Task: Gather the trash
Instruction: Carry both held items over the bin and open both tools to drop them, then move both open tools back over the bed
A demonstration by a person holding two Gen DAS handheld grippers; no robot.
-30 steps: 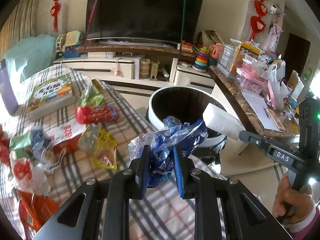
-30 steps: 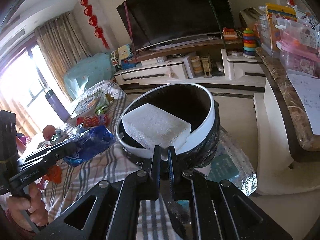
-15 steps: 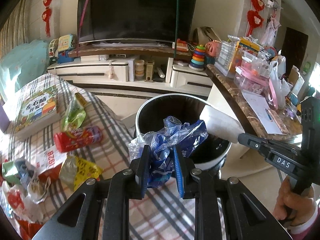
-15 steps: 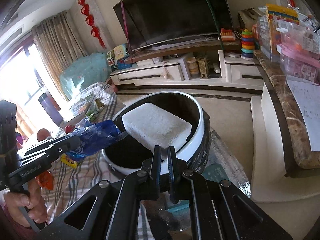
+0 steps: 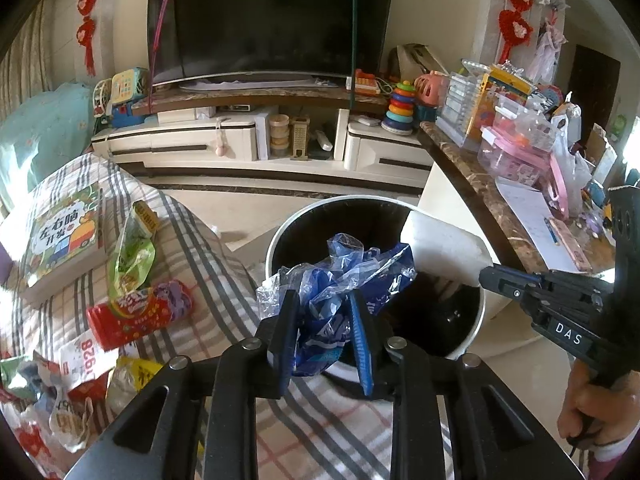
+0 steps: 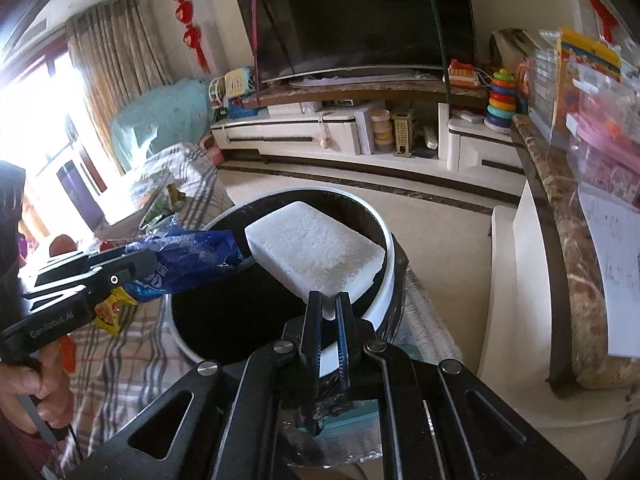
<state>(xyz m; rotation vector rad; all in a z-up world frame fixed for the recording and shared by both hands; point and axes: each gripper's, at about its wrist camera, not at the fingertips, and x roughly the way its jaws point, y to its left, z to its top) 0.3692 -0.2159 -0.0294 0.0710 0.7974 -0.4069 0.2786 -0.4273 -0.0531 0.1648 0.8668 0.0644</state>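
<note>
My left gripper (image 5: 325,300) is shut on a crumpled blue plastic wrapper (image 5: 340,276), held at the near rim of a round white trash bin (image 5: 280,236) with a black liner. The same blue plastic wrapper (image 6: 192,256) pokes over the trash bin (image 6: 384,292) from the left in the right wrist view. My right gripper (image 6: 330,300) is shut on a white foam block (image 6: 316,252), which hangs over the bin's right side. In the left wrist view the foam block (image 5: 444,248) and the right gripper (image 5: 486,276) come in from the right.
A plaid-covered table (image 5: 208,256) at left carries more trash: a red snack tube (image 5: 138,314), a green packet (image 5: 130,258), a yellow packet (image 5: 132,376), torn wrappers (image 5: 44,404) and a children's book (image 5: 60,236). A marble counter (image 5: 472,200) crowded with toys runs at right; the TV stand (image 5: 256,144) is beyond.
Both grippers have shifted so the bin sits more centrally below them. The blue wrapper has moved from beside the table edge to the bin's mouth; the foam block stays over the bin.
</note>
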